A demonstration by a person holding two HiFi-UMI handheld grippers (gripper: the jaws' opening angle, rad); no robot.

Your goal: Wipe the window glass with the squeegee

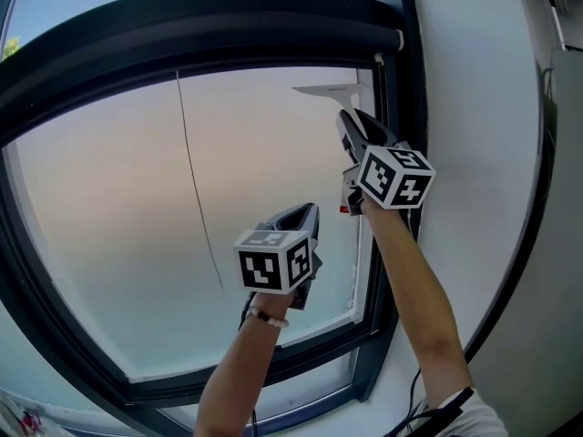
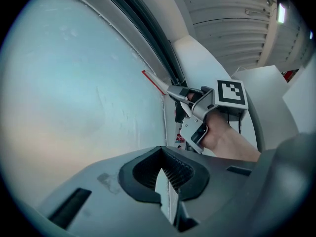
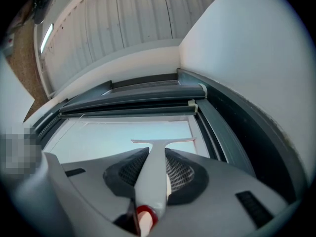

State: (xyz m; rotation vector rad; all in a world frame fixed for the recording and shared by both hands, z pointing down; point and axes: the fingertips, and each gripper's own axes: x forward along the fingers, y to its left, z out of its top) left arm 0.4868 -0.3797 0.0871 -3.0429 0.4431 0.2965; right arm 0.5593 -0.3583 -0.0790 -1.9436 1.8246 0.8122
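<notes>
Head view: a large pane of frosted window glass (image 1: 109,208) fills the scene, set in a dark window frame (image 1: 182,25). A thin cord (image 1: 193,171) hangs down across the pane left of centre. The right gripper (image 1: 357,121) is raised toward the pane's upper right corner and holds a pale squeegee (image 1: 330,90), whose blade lies level near the top edge of the glass, just beside the frame's right upright. The left gripper (image 1: 301,215) is lower and nearer the pane's middle, pointing at the glass and well apart from the squeegee. A white wall (image 1: 474,107) stands to the right of the frame, with a dark cable (image 1: 544,171) running down it. Left gripper view: the jaws are closed together with nothing between them. Beyond them the right gripper and the person's hand sit close to the frame, the squeegee's edge against the glass, and a small red-printed label (image 2: 180,139) shows on the frame below. Right gripper view: the jaws are clamped on the squeegee's handle, which has a red end nearest the camera. The blade spreads crosswise on the glass, below a dark bar (image 3: 133,100) along the pane's top edge. A ribbed ceiling (image 3: 123,14) shows above.
</notes>
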